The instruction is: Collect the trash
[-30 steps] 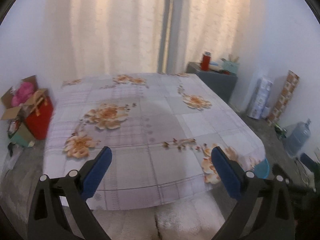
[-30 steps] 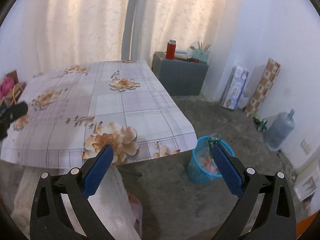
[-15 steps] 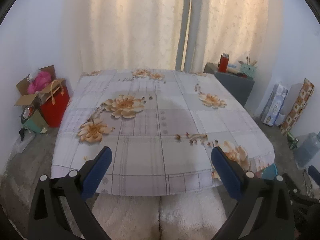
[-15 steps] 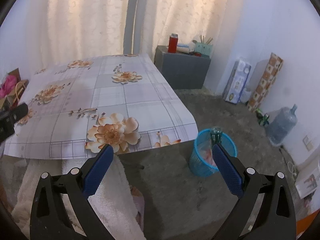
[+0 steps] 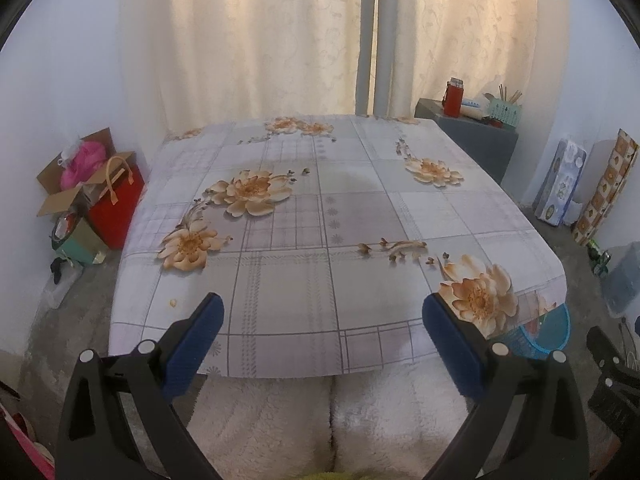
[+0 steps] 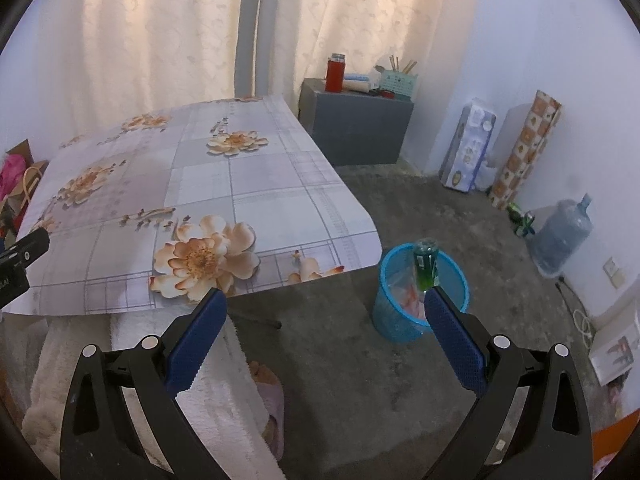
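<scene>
Green bottle (image 6: 425,268) stands upright in the blue wastebasket (image 6: 394,320); likely rigid, slippery, graspable mid-body; both hand-held grippers (image 5: 322,322) (image 6: 325,318) gape apart, empty.

Bottle (image 6: 426,266) in bin (image 6: 396,320), bin on floor right of table (image 6: 256,184)

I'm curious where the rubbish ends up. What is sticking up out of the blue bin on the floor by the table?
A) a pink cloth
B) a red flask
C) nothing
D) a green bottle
D: a green bottle stands upright inside the blue bin, its top above the rim.
</scene>
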